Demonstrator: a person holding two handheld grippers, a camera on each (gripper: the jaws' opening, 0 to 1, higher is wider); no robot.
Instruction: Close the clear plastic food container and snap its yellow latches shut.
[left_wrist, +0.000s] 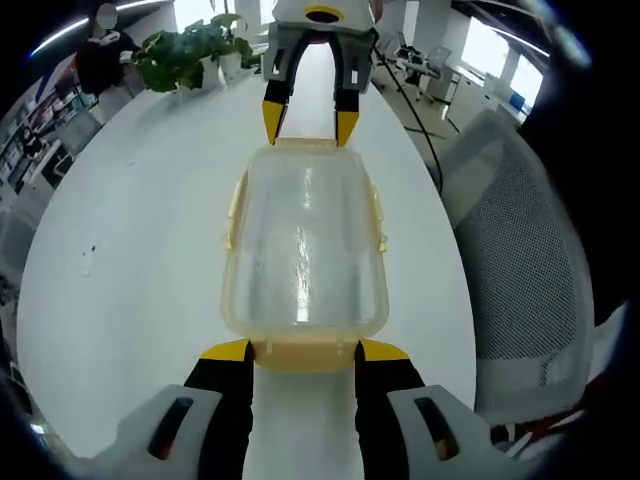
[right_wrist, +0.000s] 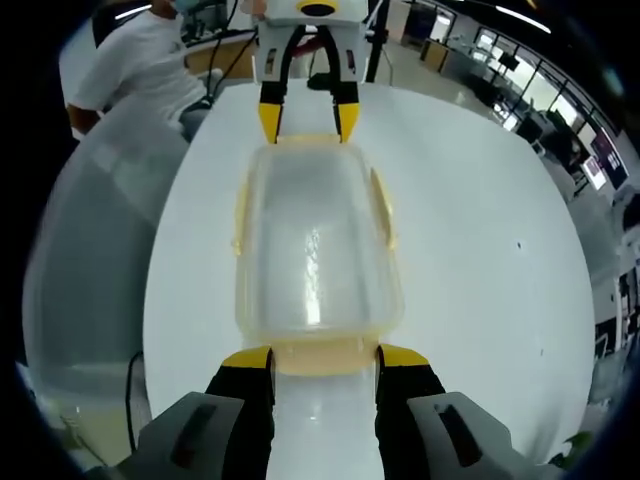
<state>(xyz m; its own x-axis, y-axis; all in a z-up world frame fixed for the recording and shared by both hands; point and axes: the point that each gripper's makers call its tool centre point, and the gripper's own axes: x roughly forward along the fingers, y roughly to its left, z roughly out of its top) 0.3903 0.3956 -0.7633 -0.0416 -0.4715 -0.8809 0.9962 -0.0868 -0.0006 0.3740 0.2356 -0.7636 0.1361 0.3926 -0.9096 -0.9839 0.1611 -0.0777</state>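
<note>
The container (left_wrist: 305, 245) lies flat on a white, glossy table (left_wrist: 140, 250), lid on, lengthwise between the two grippers. It is a rounded rectangular box of clear, slightly cloudy plastic with a smooth lid that catches a streak of light. Yellow latches run along its edges: one on each long side (left_wrist: 378, 215) and one at each short end.

In the left gripper view, the left gripper (left_wrist: 305, 352) has its jaws spread wide. Their yellow-tipped black fingers stand at the two corners of the near end latch (left_wrist: 305, 355), at or touching it; contact cannot be confirmed. The right gripper (left_wrist: 310, 122) stands at the far end, its jaws likewise apart, yellow tips at the far latch (left_wrist: 305, 145).

In the right gripper view, the same layout appears from the opposite end: the right gripper (right_wrist: 325, 358) brackets the near latch (right_wrist: 325, 355), and the left gripper (right_wrist: 308, 118) stands at the far end.

A grey mesh chair (left_wrist: 530, 270) stands beside the table. A potted plant (left_wrist: 190, 55) sits at the table's far end.
</note>
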